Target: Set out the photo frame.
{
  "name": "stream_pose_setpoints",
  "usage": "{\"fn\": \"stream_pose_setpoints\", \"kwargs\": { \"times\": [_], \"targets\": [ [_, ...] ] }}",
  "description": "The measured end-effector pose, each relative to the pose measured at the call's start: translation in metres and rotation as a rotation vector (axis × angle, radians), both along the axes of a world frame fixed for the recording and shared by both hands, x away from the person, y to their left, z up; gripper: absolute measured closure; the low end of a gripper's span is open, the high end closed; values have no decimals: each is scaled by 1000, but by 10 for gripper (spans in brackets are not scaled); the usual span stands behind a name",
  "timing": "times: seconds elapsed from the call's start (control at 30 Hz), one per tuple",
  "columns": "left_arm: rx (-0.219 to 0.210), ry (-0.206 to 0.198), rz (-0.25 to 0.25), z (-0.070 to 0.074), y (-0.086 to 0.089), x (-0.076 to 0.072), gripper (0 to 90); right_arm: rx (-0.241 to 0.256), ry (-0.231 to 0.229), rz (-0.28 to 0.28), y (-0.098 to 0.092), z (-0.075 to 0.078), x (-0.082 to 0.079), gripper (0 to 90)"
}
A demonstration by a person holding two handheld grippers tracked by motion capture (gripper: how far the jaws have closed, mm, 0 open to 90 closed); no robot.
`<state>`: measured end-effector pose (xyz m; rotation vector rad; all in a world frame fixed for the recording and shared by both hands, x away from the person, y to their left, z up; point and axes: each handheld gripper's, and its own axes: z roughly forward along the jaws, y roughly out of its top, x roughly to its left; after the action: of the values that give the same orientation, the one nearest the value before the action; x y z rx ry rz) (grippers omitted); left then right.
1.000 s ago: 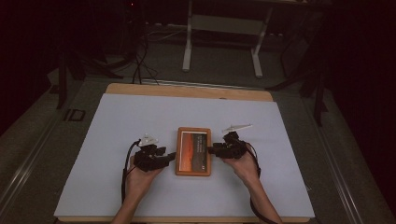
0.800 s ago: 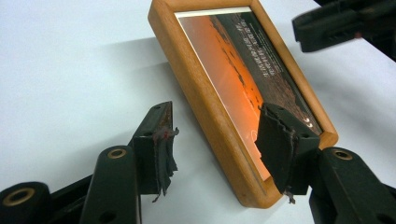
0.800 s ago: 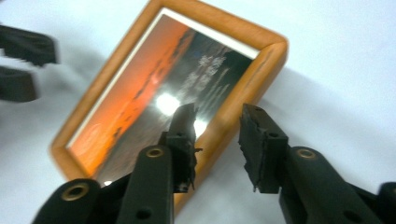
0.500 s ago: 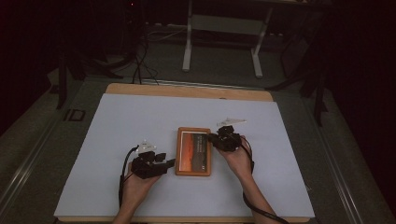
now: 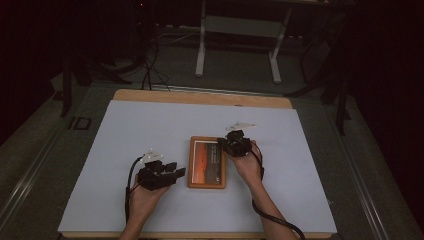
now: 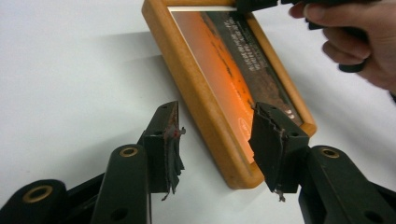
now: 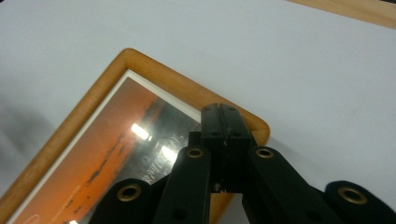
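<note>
Two grippers work on one thing: a flat rectangular picture frame of orange-brown wood with rounded corners, lying face up near the middle of the pale grey-white table cover, a little toward the person's side.

My reading is that each tool takes one end so the frame can be steadied or lifted without tipping. The right gripper sits at the frame's far right corner, its jaws pressed together with no gap showing; in the right gripper view their tips lie over the wooden rim at that corner, so it looks like pinning or pinching the edge, though whether the wood is truly caught between the jaws cannot be told. The left gripper rests just beside the near left corner, jaws spread wide and holding nothing; in the left gripper view that corner lies between and just beyond the fingertips, which suggests a grasp is being lined up there. The person's right hand shows at the far end in that view.

Under glass that catches ceiling lights, the frame holds a print of orange sky with dark streaks, a dark band bearing small pale lettering along one side, and a thin white border inside the wood
</note>
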<state>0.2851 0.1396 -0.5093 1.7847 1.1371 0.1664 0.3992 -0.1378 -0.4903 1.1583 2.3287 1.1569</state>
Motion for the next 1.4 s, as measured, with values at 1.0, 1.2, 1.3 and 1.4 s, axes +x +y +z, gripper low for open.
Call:
{"fn": "stream_pose_setpoints", "kwargs": {
  "times": [1.0, 1.2, 1.3, 1.4],
  "targets": [
    [53, -25, 46, 7, -1, -2, 480, 18, 47, -60, -17, -13, 12, 900],
    [49, -38, 26, 9, -2, -3, 457, 16, 82, -86, -25, -23, 16, 900],
    [42, -43, 5, 9, -6, -3, 445, 43, 95, -88, -30, -26, 17, 900],
    [35, -47, -13, 11, -8, -5, 437, 23, 89, -81, -28, -26, 16, 900]
  ]
}}
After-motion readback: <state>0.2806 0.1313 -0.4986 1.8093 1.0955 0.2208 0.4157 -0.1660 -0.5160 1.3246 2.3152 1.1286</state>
